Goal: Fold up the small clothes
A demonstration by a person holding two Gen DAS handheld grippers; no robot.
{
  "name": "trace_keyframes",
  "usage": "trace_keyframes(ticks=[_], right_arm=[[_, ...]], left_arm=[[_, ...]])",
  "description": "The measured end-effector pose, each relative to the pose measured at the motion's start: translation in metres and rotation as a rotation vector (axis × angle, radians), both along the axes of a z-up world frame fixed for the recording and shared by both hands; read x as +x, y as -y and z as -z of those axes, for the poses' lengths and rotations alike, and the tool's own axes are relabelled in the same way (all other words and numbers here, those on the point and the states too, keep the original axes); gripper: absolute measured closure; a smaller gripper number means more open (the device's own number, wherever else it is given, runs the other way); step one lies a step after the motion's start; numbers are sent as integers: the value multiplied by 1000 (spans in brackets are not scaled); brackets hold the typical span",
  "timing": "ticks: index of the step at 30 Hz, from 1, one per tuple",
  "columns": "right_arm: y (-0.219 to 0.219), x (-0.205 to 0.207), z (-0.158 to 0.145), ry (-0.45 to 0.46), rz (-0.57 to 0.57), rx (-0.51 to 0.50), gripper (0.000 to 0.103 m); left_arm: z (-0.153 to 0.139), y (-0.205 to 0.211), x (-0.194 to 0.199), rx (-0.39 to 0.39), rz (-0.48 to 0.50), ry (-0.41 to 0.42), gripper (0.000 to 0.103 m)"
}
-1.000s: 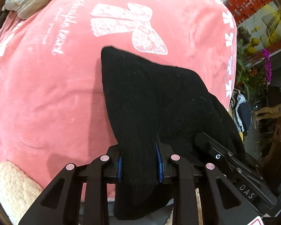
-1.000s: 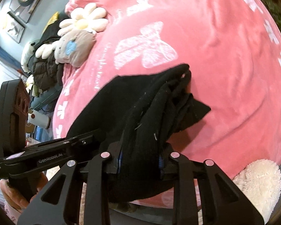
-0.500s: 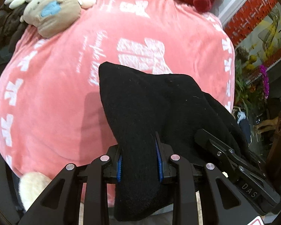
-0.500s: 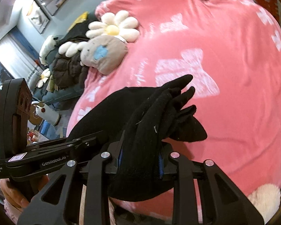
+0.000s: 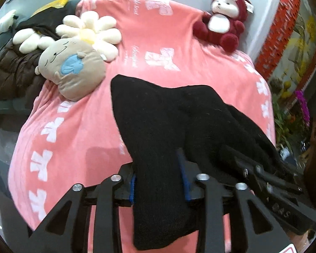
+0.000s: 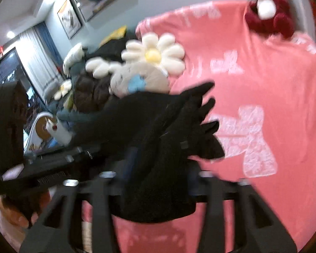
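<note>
A black knit glove hangs in the air between both grippers, above the pink blanket. My left gripper is shut on the glove's cuff end. My right gripper is shut on the glove's finger end, with the glove's fingers sticking out past it. The right gripper shows at the lower right of the left wrist view, and the left one at the left of the right wrist view. The right wrist view is blurred.
On the blanket lie a beige plush pillow, a daisy cushion and a red plush toy at the back. Dark jackets are piled at the left. Plants and furniture stand at the right.
Both grippers have lifted the glove up and back from the blanket, so more of the blanket and the plush toys now shows beyond it. Both stay shut on it.
</note>
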State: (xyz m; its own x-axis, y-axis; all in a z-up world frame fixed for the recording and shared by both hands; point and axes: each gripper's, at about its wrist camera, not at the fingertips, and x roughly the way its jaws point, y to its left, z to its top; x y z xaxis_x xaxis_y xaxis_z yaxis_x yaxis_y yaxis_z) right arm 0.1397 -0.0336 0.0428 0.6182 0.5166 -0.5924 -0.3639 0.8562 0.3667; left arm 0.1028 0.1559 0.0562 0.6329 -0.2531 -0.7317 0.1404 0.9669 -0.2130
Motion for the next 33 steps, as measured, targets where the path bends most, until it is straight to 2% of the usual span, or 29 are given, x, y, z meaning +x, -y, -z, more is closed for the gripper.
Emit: trace_keyframes(ticks=[1, 2, 3, 4, 5, 6, 7, 9, 12, 14, 15, 16, 18, 20, 21, 22, 23, 24, 25, 27, 29, 30, 31, 32, 33], right_arm=[[0, 7, 29, -36, 46, -70, 35], [0, 12, 51, -86, 75, -119, 36], [3, 12, 71, -144, 91, -140, 37], [8, 8, 87, -194, 101, -123, 44], [16, -4, 97, -209, 109, -81, 46], [19, -12, 99, -204, 103, -69, 51], [18, -17, 99, -198, 89, -76, 65], [10, -15, 95, -190, 57, -109, 77], [-7, 16, 93, -184, 44, -171, 77], [-15, 35, 102, -202, 70, -197, 63], [-17, 43, 108, -211, 83, -201, 46], [-18, 56, 114, -213, 105, -196, 39], [-21, 76, 126, -236, 114, -196, 38], [-24, 102, 148, -317, 130, -201, 38], [-24, 107, 155, -347, 131, -193, 40], [-21, 114, 168, -408, 112, -126, 62], [-17, 114, 171, -438, 112, -68, 69], [-14, 112, 170, -446, 117, -39, 81], [-13, 104, 162, -429, 107, -30, 83], [-10, 82, 143, -380, 99, -21, 84], [-9, 61, 140, -339, 121, -59, 83], [-11, 58, 148, -326, 131, -105, 78], [-15, 60, 165, -351, 127, -161, 70], [-14, 61, 173, -352, 125, -170, 67], [-10, 60, 170, -332, 142, -155, 60]], left_arm=[[19, -8, 7, 12, -29, 12, 15], [50, -17, 14, 63, -96, 2, 10], [74, -22, 17, 108, -139, -35, 16], [101, -28, 20, 143, -165, -110, 19], [127, -36, 19, 134, -179, -196, 22], [143, -43, 13, 96, -191, -241, 22], [149, -47, 8, 63, -202, -251, 22], [154, -52, -2, 24, -226, -226, 22], [152, -46, 2, 30, -212, -195, 22], [150, -41, 13, 23, -195, -206, 21], [150, -39, 17, 27, -193, -210, 21], [150, -38, 19, 29, -190, -212, 21], [151, -38, 23, 40, -186, -217, 21], [151, -38, 26, 31, -174, -220, 21], [153, -39, 27, 30, -173, -227, 21], [154, -38, 28, 25, -166, -235, 21], [156, -38, 29, 22, -160, -241, 21], [157, -38, 30, 28, -158, -246, 21], [159, -37, 31, 39, -155, -252, 21], [162, -36, 32, 48, -139, -261, 21], [166, -34, 33, 52, -124, -273, 21], [169, -33, 35, 55, -119, -282, 21], [172, -32, 37, 58, -114, -296, 21], [175, -30, 38, 62, -114, -304, 21], [177, -29, 39, 73, -120, -314, 21]])
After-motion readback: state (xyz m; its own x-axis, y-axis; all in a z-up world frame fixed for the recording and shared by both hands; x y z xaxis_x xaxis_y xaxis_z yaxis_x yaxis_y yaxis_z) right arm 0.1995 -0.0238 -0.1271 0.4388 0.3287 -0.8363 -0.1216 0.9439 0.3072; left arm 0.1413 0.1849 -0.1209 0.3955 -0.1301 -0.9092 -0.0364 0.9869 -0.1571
